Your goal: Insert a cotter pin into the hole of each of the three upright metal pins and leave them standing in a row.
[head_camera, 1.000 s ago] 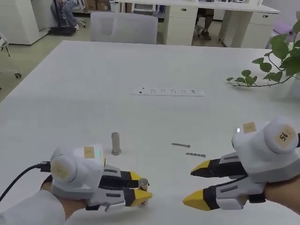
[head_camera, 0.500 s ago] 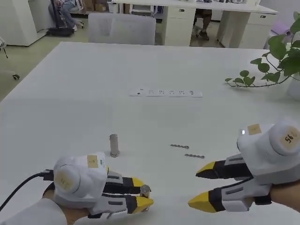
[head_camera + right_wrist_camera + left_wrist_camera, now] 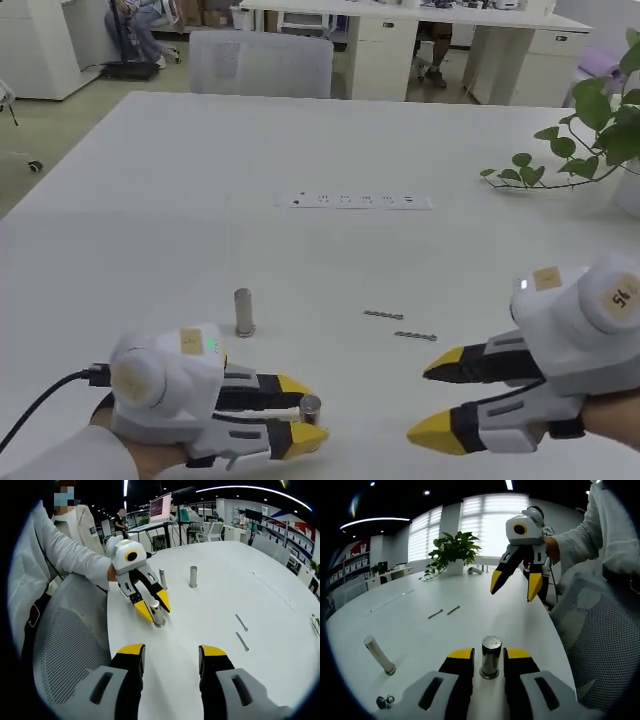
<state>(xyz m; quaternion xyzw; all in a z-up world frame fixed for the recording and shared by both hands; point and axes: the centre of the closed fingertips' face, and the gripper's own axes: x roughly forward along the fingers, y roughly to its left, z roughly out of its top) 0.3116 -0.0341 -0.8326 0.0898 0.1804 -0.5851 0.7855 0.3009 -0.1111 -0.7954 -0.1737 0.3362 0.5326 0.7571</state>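
Note:
A short upright metal pin (image 3: 310,405) (image 3: 491,655) (image 3: 156,612) stands on the white table near its front edge, and my left gripper (image 3: 305,408) (image 3: 491,656) (image 3: 153,609) is shut on it, one yellow tip on each side. A second upright pin (image 3: 244,311) (image 3: 379,654) (image 3: 193,576) stands farther back. In the right gripper view a third pin (image 3: 162,579) rises behind the left gripper. Two cotter pins (image 3: 384,315) (image 3: 415,336) (image 3: 435,614) (image 3: 241,622) lie flat mid-table. My right gripper (image 3: 432,398) (image 3: 172,652) (image 3: 515,589) hovers open at the right, holding nothing.
A white power strip (image 3: 354,200) lies across the table's middle. A potted plant (image 3: 590,130) (image 3: 452,550) stands at the far right edge. A mesh chair (image 3: 600,640) sits at the near edge, and a grey chair (image 3: 262,62) stands beyond the far edge.
The left gripper has drifted slightly nearer to me and to the right, with the pin between its jaws. The right gripper has shifted a little to the right, still open.

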